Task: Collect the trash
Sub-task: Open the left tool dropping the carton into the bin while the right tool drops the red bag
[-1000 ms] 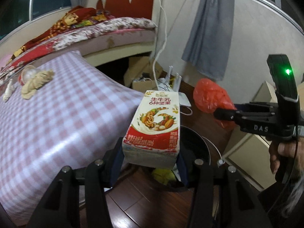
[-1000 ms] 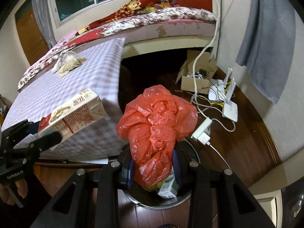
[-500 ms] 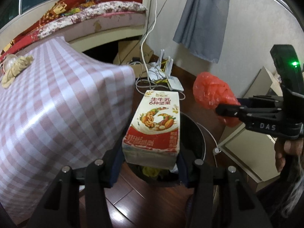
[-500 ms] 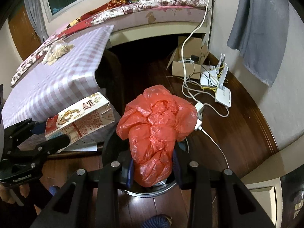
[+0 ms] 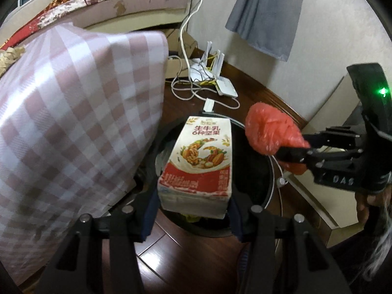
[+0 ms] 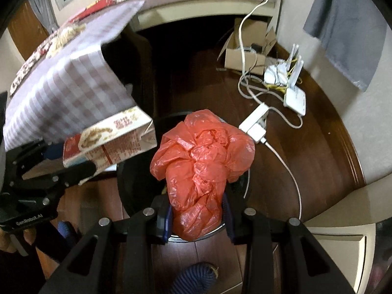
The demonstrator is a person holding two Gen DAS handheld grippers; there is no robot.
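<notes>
Gripping a milk carton [image 5: 196,164] by its lower end, the left gripper [image 5: 193,210] holds it between both blue-padded fingers [image 5: 150,214], with the printed face up and the top end pointing far, over the black trash bin [image 5: 265,191] on the dark wooden floor [image 5: 186,257]. In the right wrist view the same carton [image 6: 110,142] is at the left, tilted, above the left edge of the bin [image 6: 127,191]. The right gripper [image 6: 196,216] is closed on a crumpled red plastic bag [image 6: 201,161], which bulges out above the fingers and hangs over the bin opening. In the left wrist view this bag [image 5: 272,134] is at the right of the carton, near it but apart, clamped in the right gripper [image 5: 294,152]. Some trash lies inside the bin, but I cannot tell what it is. A table with a pink checked cloth [image 5: 73,112] stands to the left, just beside the bin. On the floor far behind the bin lie a white router [image 6: 295,95], a white power strip [image 6: 254,123] with cables, and an open cardboard box [image 6: 245,54]. A grey cloth [image 5: 267,14] hangs on the far wall.
</notes>
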